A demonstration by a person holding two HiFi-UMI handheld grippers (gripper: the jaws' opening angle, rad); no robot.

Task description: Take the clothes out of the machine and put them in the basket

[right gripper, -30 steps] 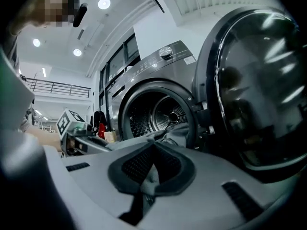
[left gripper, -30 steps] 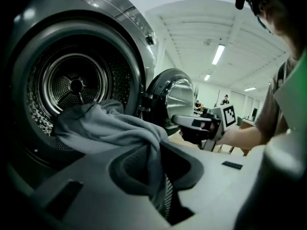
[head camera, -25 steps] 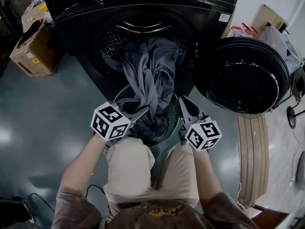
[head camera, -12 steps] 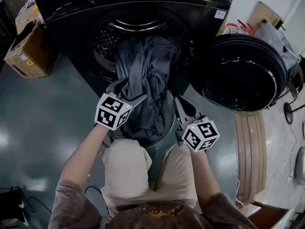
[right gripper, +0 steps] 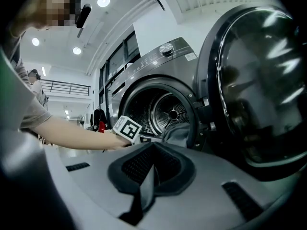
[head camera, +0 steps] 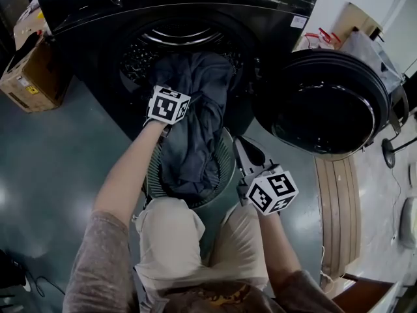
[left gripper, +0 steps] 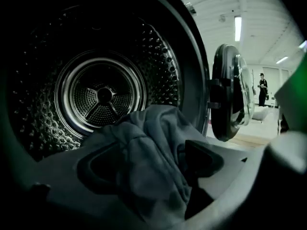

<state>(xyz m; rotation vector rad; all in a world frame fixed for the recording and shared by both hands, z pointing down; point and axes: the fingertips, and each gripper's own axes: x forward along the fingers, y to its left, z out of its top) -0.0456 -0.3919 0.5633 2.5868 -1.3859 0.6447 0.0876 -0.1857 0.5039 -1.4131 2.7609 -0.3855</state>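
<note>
Dark glossy floor [head camera: 45, 155] spreads below, with a brown cardboard box [head camera: 26, 77] at its left edge, near the black front-loading washing machine [head camera: 98, 12]. Your left gripper [left gripper: 148, 164] is at the drum mouth. Its jaws have just been opening and stand wide, with folds of the grey cloth garment [head camera: 195, 129] loose between them.

The garment drapes over the mouth's lower lip into the round slatted basket [head camera: 228, 165]. It looks soft, limp and light, so pinch a thick bunched fold.

Your right gripper [right gripper: 149, 174], jaws together on nothing, hovers by the basket's right rim. Mind the open round glass door [head camera: 326, 103] at right.
</note>
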